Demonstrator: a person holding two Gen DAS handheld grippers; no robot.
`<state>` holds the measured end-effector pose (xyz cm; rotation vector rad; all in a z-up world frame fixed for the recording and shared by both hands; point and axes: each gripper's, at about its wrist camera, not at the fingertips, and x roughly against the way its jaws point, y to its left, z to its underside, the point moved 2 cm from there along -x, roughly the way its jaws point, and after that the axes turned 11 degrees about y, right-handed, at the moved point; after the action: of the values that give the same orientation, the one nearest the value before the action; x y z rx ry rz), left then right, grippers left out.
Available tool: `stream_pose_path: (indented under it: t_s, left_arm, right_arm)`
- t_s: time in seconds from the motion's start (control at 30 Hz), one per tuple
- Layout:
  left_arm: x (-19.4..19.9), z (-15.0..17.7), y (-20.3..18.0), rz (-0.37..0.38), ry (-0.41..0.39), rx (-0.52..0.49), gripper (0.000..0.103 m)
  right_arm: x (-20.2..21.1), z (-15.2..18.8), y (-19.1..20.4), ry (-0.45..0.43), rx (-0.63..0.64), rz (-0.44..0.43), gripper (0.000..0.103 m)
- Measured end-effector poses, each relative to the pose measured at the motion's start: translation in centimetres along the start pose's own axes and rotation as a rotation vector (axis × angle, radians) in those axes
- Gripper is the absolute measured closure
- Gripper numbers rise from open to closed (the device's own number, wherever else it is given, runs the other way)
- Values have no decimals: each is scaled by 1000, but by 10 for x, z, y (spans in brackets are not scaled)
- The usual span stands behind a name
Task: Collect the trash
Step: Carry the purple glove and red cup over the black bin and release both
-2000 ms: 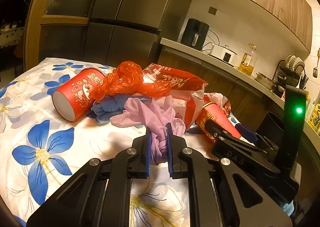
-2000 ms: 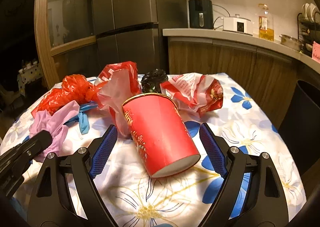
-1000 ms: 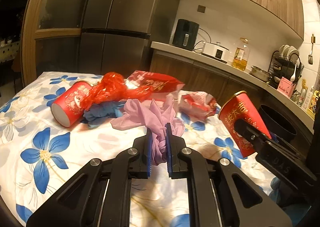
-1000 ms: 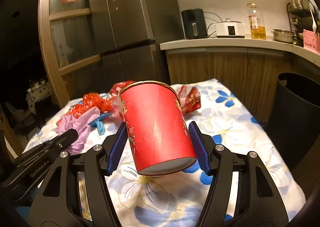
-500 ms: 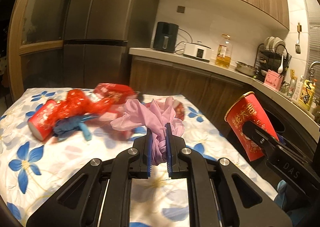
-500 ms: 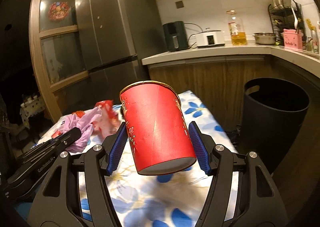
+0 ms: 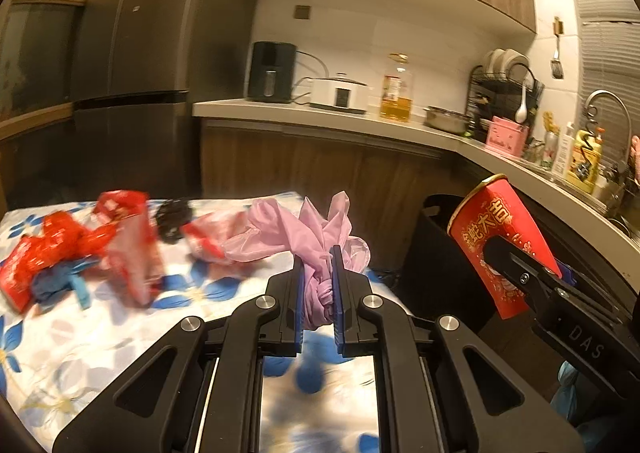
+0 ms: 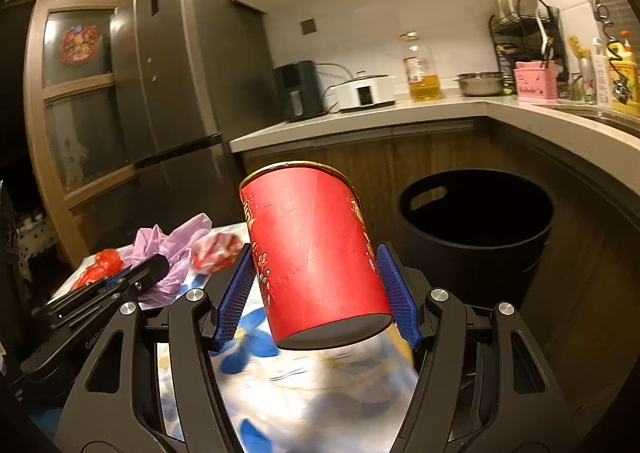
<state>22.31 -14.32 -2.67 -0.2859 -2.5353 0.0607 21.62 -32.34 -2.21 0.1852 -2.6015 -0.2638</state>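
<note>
Red paper cup (image 8: 314, 253): clamped across its wall by the right gripper (image 8: 316, 295), tilted, base toward the camera, lifted clear of the table.
Pink plastic glove (image 7: 308, 245): knotted bunch pinched tight in the left gripper (image 7: 316, 295), loose ends hanging over the flowered tablecloth (image 7: 100, 329).
Black round bin (image 8: 476, 229): open, on the floor beside the table, ahead and right of the cup; probably where both loads go.
Leftover trash: red wrappers (image 7: 72, 237) and a blue glove (image 7: 60, 281) lie on the cloth.

Two red cups (image 8: 316, 253), one bin (image 8: 476, 221)
</note>
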Motion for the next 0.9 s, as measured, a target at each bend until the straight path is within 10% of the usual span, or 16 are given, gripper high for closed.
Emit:
stream_pose_path:
  t_s: [0.9]
  left_arm:
    - [-68, -64, -133, 179, -40, -156, 92]
  right_arm:
    - [11, -52, -114, -117, -73, 229, 41]
